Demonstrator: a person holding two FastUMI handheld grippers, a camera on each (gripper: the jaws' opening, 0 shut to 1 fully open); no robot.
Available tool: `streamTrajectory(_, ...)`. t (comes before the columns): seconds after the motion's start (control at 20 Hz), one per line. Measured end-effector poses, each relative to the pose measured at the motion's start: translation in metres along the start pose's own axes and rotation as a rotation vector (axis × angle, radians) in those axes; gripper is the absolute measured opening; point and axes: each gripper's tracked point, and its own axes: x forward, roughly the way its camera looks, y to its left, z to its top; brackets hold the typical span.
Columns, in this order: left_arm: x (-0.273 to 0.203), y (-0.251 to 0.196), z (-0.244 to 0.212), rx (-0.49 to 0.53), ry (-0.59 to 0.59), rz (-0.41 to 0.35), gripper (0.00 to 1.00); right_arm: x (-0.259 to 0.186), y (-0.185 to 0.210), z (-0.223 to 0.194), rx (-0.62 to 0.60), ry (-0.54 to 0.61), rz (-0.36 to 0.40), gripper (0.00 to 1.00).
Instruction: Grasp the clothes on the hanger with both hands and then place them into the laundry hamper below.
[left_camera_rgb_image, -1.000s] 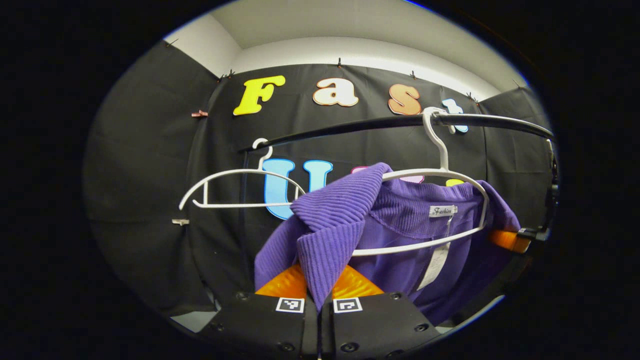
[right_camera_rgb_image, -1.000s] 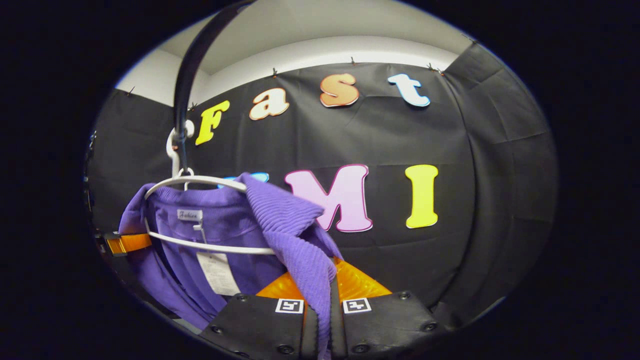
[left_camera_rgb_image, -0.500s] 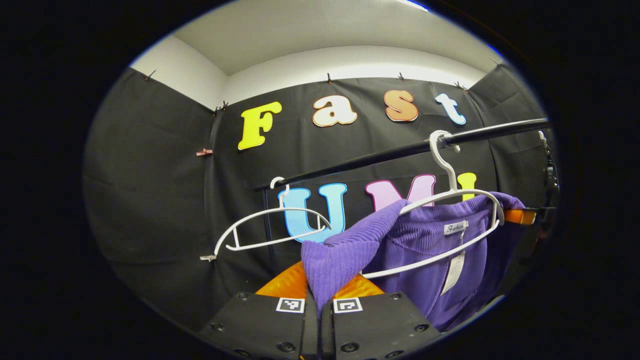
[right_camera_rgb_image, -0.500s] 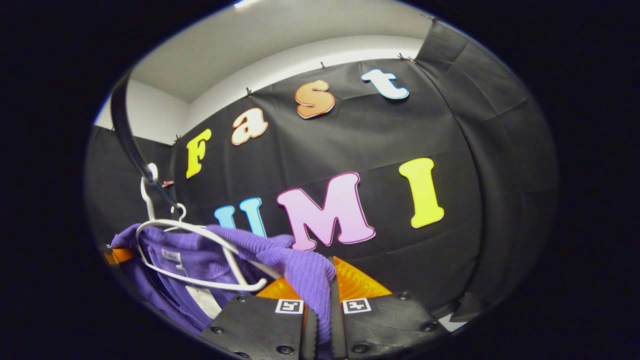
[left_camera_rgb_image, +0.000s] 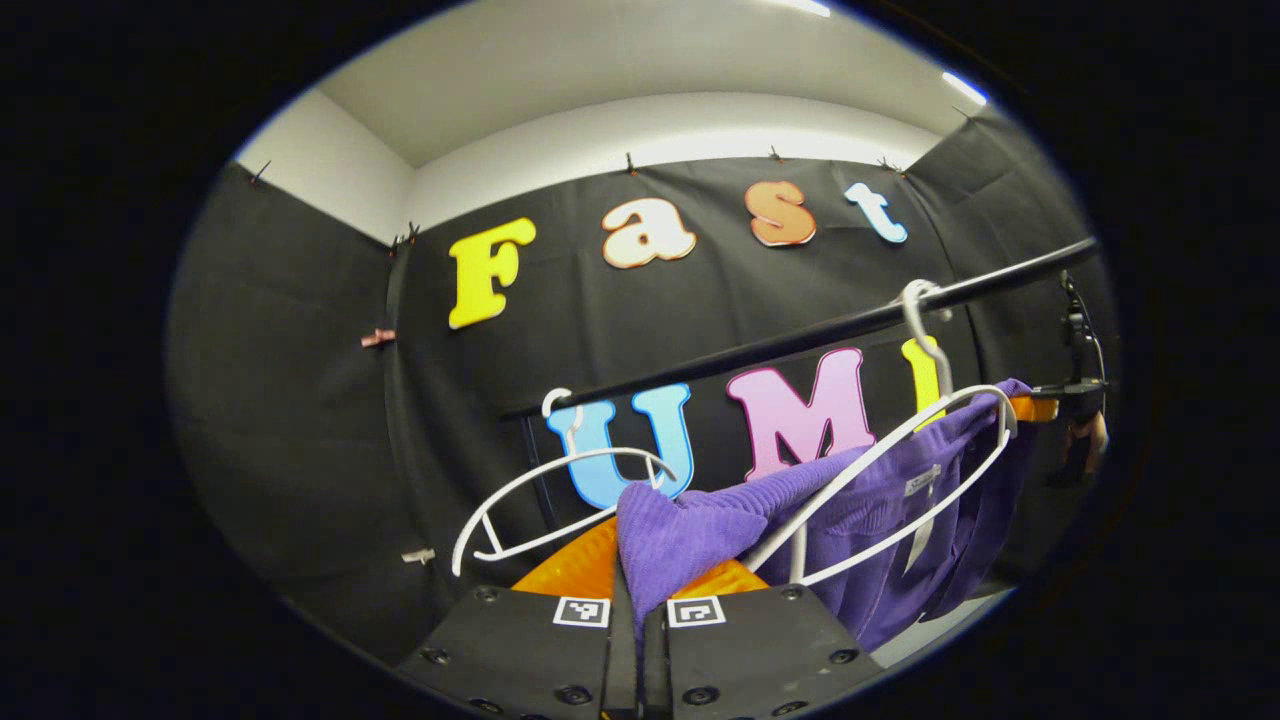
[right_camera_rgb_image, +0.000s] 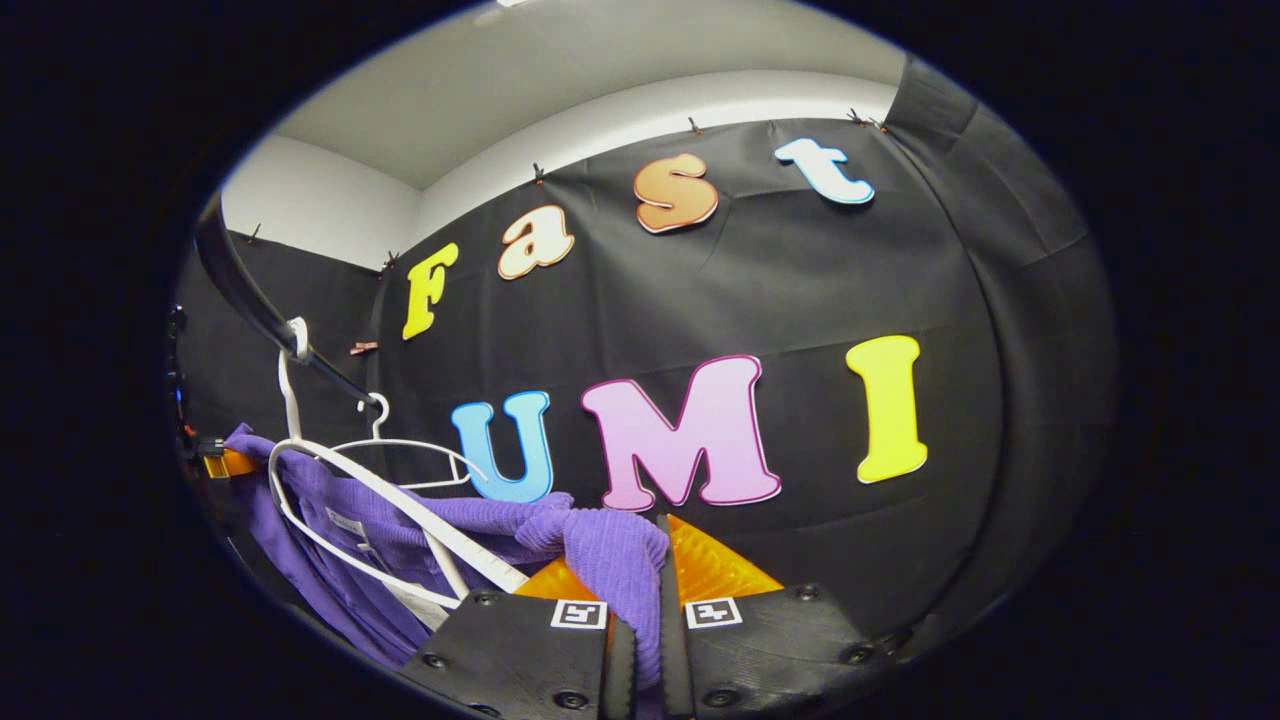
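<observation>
We have the purple garment pinched at both shoulders: in the left gripper view the left gripper is clamped on a fold of ribbed knit that bunches up between its fingers, and in the right gripper view the right gripper is clamped on the other shoulder in the same way. The garment is stretched between our two grips and still hooked over the white hanger, which tilts on the black rail; the far arm of the hanger is still inside the neckline. An empty hanger hangs on the same rail, nearer the left gripper.

The step in hand, as we judge it, is freeing the garment from the hanger. To do it well we keep both grips firm and work one shoulder off the hanger arm at a time, lifting the fabric up and over the tip, not pulling straight down, since a downward tug would drag the hanger along the rail or unhook it. We keep the two grippers level so the knit does not snag. The hamper lies below, out of sight, so we lower only once the hanger swings clear.
</observation>
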Motion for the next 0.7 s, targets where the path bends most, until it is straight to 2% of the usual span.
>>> streamTrajectory(0.2,0.02,0.004,-0.055,-0.034,0.106,-0.007,0.07,-0.001,0.007,-0.019,-0.023,0.044,0.022,0.14)
streamTrajectory(0.3,0.029,-0.002,-0.07,-0.098,0.112,-0.009,0.07,-0.003,0.008,-0.018,0.009,0.032,0.019,0.14)
streamTrajectory(0.5,0.036,-0.019,-0.087,-0.206,0.132,-0.074,0.07,-0.003,-0.004,-0.016,0.116,0.032,0.012,0.14)
streamTrajectory(0.6,0.037,-0.038,-0.112,-0.251,0.229,-0.163,0.07,-0.003,-0.031,-0.039,0.066,0.103,-0.072,0.14)
streamTrajectory(0.7,0.036,-0.054,-0.142,-0.268,0.296,-0.177,0.07,-0.006,-0.032,-0.069,0.045,0.169,-0.082,0.14)
